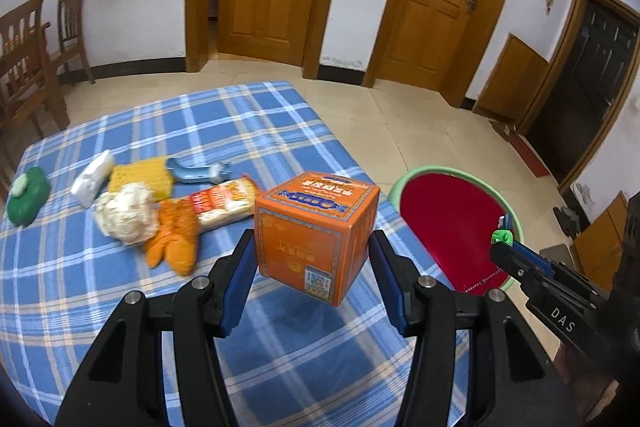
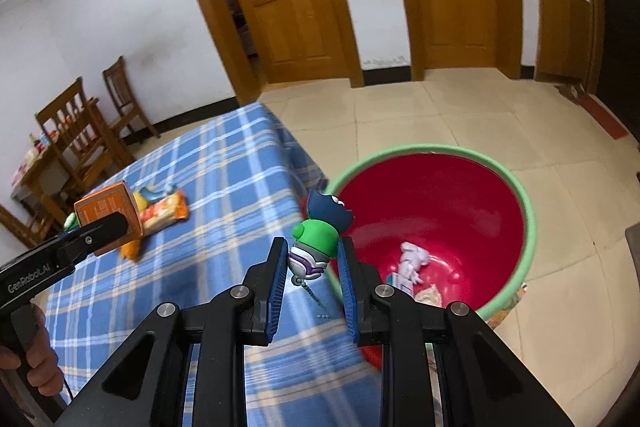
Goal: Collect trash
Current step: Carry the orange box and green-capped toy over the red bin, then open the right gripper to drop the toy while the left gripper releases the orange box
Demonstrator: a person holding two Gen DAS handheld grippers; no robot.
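Note:
My left gripper (image 1: 313, 242) is shut on an orange cardboard box (image 1: 316, 223), which hangs tilted just above the blue plaid tablecloth (image 1: 120, 307). The same box (image 2: 106, 207) shows at the left of the right wrist view. My right gripper (image 2: 313, 249) is shut on a small toy figure (image 2: 314, 241), green, white and dark blue, with a bead chain dangling below. It hovers over the table's edge beside a red basin with a green rim (image 2: 440, 149). The basin holds a crumpled white piece (image 2: 412, 259) and other scraps.
On the cloth lie a crumpled white wad (image 1: 128, 215), an orange piece (image 1: 176, 235), a snack wrapper (image 1: 224, 203), a yellow sponge (image 1: 140, 175), a blue item (image 1: 196, 171), a white packet (image 1: 92, 179) and a green object (image 1: 28, 195). Wooden chairs (image 1: 24, 59) stand left.

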